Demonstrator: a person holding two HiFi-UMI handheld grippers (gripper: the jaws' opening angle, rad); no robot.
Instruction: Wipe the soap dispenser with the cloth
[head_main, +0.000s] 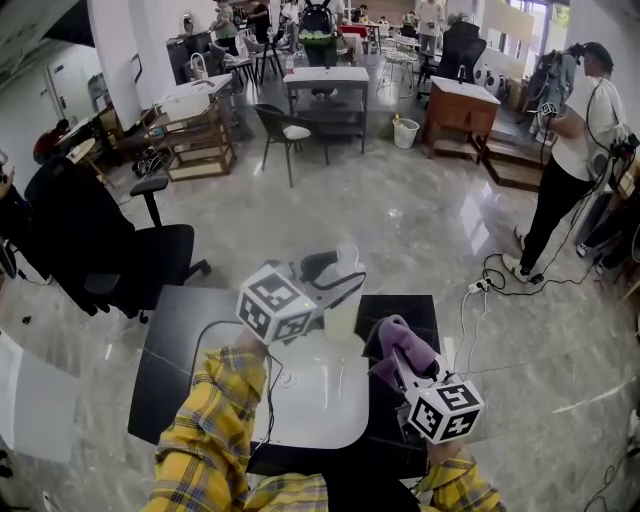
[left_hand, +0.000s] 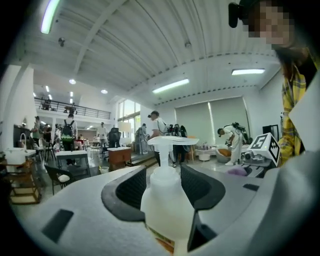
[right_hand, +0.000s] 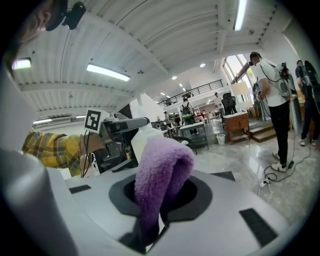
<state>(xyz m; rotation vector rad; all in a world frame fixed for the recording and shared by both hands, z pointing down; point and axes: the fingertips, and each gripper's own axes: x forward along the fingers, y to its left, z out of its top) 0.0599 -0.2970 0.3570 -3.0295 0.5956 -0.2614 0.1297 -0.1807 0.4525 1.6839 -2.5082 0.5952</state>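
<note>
Head view: my left gripper (head_main: 335, 282) grasps the soap dispenser (head_main: 343, 312) at the far side of the dark table (head_main: 175, 335); my right gripper (head_main: 405, 368) is near it
Left gripper view: soap dispenser (left_hand: 167, 202) upright between my jaws, pads against its sides; pale translucent bottle, white pump head, label low down
Right gripper view: jaws clenched on the cloth (right_hand: 160, 175), fluffy, purple, folded over; soap dispenser (right_hand: 142, 140) just behind it

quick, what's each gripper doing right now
Left gripper: jaws closed on the soap dispenser.
Right gripper: jaws closed on the purple cloth.
</note>
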